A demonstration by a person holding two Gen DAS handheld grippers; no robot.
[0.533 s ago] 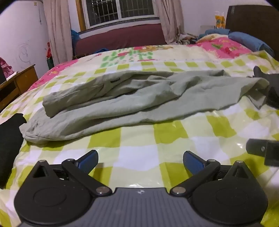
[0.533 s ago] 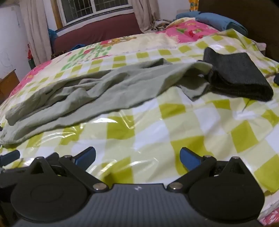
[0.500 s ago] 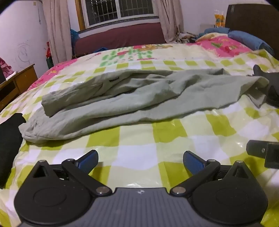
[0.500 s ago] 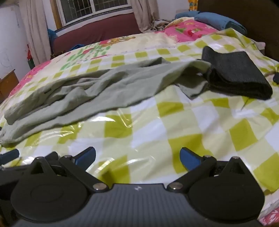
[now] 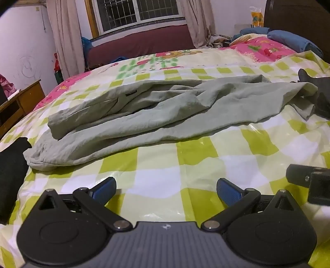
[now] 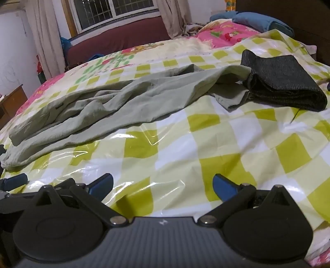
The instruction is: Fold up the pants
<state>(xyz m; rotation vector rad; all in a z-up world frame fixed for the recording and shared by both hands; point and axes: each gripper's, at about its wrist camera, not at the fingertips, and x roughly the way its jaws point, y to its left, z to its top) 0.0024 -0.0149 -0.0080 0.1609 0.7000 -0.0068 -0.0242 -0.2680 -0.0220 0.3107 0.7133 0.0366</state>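
Note:
Grey-green pants (image 5: 156, 115) lie crumpled lengthwise across the checked bed cover, waistband end at the left, leg ends at the right; they also show in the right wrist view (image 6: 115, 103). My left gripper (image 5: 166, 190) is open and empty, hovering over the cover a short way in front of the pants. My right gripper (image 6: 163, 185) is open and empty, also in front of the pants, toward their right half. Its finger (image 5: 305, 177) shows at the right edge of the left wrist view.
A folded dark grey garment (image 6: 282, 80) lies at the right, touching the pants' leg ends. A black cloth (image 5: 10, 175) lies at the bed's left edge. Blue folded bedding (image 6: 262, 20) and a dark headboard (image 5: 297, 18) are at the far right. A wooden desk (image 5: 18, 105) stands left.
Both grippers have shifted very slightly over the bed; the pants have not moved and both grippers stay open.

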